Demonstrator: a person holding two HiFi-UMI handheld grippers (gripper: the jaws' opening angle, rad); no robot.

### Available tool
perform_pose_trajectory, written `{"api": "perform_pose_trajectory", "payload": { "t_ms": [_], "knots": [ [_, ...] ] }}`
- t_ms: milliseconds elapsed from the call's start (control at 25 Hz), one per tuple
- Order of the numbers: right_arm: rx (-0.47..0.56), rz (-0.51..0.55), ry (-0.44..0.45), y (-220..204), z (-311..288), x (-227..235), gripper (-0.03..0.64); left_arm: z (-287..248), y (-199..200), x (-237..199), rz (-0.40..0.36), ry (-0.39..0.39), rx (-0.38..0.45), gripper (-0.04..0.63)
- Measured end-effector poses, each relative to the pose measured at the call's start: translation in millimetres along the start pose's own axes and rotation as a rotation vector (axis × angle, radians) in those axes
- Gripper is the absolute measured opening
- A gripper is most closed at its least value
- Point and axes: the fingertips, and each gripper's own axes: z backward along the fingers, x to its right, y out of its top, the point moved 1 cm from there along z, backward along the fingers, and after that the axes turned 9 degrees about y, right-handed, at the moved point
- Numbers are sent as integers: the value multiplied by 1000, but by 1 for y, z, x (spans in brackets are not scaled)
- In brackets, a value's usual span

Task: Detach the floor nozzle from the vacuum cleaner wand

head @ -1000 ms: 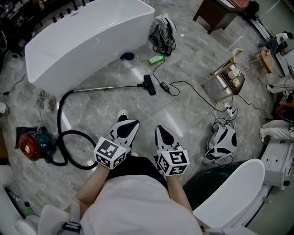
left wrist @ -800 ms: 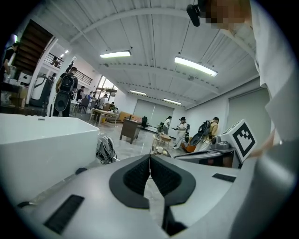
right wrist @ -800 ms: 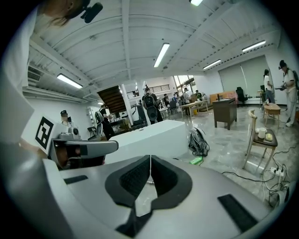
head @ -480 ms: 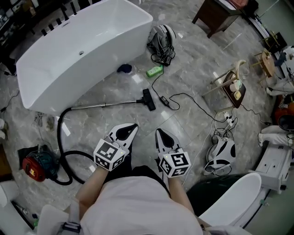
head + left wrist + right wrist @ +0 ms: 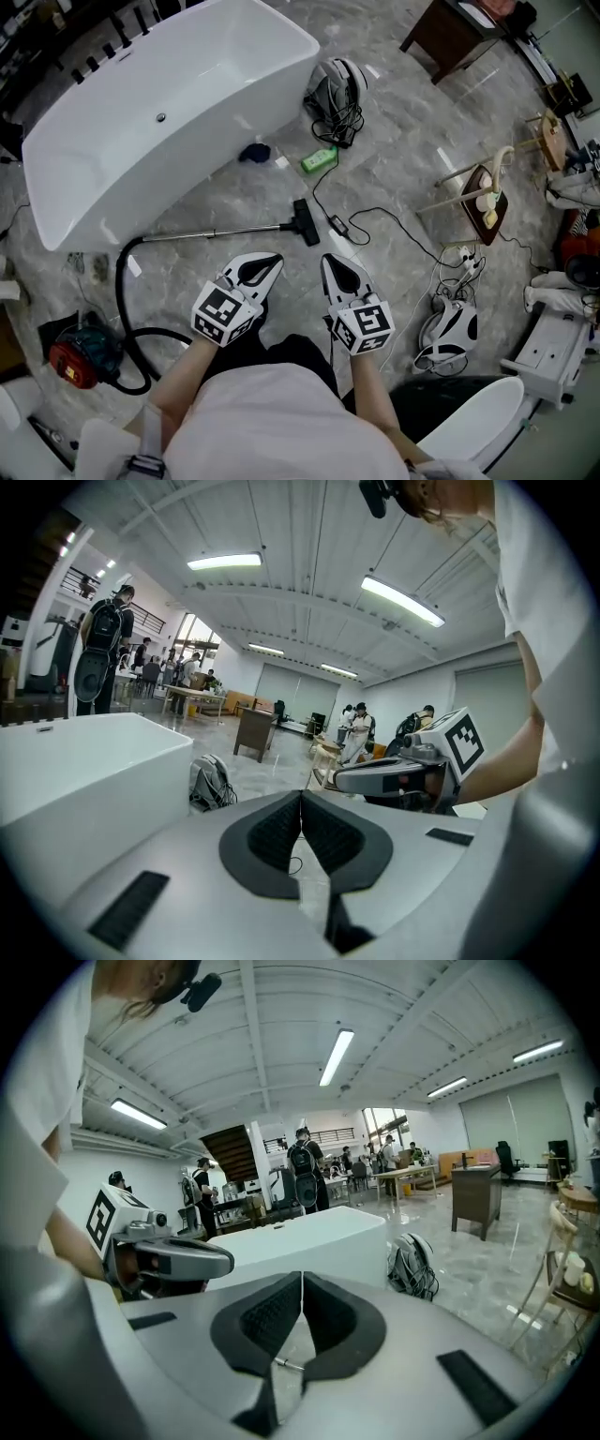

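The black floor nozzle lies on the marble floor, joined to the end of a thin metal wand that runs left to a black hose and a red vacuum body. My left gripper and right gripper are held side by side just short of the nozzle, both shut with nothing between the pads. The left gripper view shows its jaws pressed together, and so does the right gripper view. A short piece of the wand shows through the gap below the right jaws.
A long white bathtub stands just beyond the wand. A backpack, a green box, a blue cloth and black cables lie past the nozzle. A wooden stool and white fixtures stand at the right.
The nozzle, wand and bathtub have come nearer to both grippers in the head view as the person walked toward them. Both grippers stayed shut and side by side.
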Motion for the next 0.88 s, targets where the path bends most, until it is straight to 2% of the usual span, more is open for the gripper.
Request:
{"api": "perform_pose_trajectory", "payload": {
  "t_ms": [200, 320, 400, 440, 560, 680, 760, 880],
  "knots": [
    [17, 50, 19, 15, -30, 37, 17, -29, -1, -29, 3, 18, -7, 9],
    [13, 71, -71, 22, -34, 67, 16, -44, 3, -42, 19, 71, 9, 9],
    [-16, 57, -154, 17, -35, 91, 15, -54, 3, -46, 28, 100, 13, 9],
    [-30, 46, -167, 13, -36, 101, 16, -60, 2, -48, 25, 114, 7, 9],
    [-51, 30, -93, 3, -47, 114, 15, -74, -7, -55, -9, 143, -15, 9],
    [-89, 52, -13, -16, -60, 123, 15, -86, -25, -63, -5, 158, -28, 9],
    [-117, 68, 12, -33, -70, 131, 17, -93, -43, -67, 3, 154, -43, 9],
    [-135, 95, 52, -55, -94, 146, 17, -110, -79, -80, -26, 133, -85, 9]
  ]
}}
